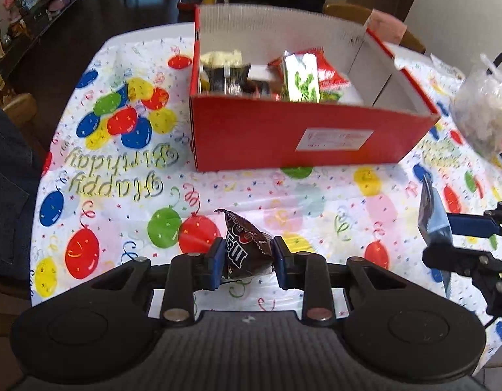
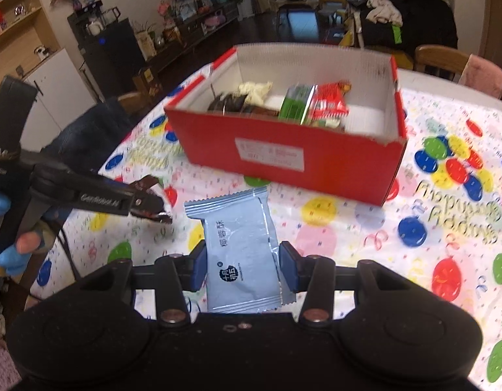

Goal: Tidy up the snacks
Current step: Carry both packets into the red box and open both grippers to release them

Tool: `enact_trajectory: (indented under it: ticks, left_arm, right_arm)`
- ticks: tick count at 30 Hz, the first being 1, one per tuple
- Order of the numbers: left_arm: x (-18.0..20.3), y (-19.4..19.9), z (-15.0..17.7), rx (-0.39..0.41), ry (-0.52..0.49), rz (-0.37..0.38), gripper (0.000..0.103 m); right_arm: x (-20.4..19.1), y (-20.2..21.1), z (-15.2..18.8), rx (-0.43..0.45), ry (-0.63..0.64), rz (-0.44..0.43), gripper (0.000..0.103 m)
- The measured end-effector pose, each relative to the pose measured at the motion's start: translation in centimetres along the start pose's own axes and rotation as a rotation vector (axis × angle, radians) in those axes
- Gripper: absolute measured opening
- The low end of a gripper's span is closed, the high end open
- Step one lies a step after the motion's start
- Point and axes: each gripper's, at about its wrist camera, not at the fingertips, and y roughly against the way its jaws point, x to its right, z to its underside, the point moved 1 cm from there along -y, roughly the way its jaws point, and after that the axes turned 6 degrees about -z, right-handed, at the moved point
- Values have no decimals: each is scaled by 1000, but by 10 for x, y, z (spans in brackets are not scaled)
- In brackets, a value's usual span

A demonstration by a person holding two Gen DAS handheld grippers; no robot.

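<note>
We held two snacks above the near edge of a table [image 1: 251,192] covered in a balloon-print birthday cloth. Our left gripper [image 1: 247,255] was clamped on a brown chocolate packet [image 1: 244,244]; our right gripper [image 2: 242,265] was clamped on a silver-blue snack pouch [image 2: 241,244]. An open red box [image 2: 290,159] of snacks sat mid-table.

Red box [image 1: 270,133], white inside; tablecloth [image 1: 316,202] white, multicoloured balloons; brown candy packet [image 1: 247,244]; silver-blue wrapper [image 2: 241,247].
</note>
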Motion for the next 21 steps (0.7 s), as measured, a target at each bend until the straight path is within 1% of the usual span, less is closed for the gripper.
enact_trajectory:
  ticks: [5,11,17,21]
  left_arm:
    - [1,25,-10,57,14,9,30]
    - [5,47,-30,121,11,20,30]
    - [8,60,-57,169,6,7,30]
    - [10,63,-76,199,4,-7,30]
  right_arm:
    - [-1,14,-18,59,8,12,44]
    - [0,26,-45,125,29,31,44]
    - [8,29,-75,171,46,58,44]
    - [20,26,-95,189,21,73,44]
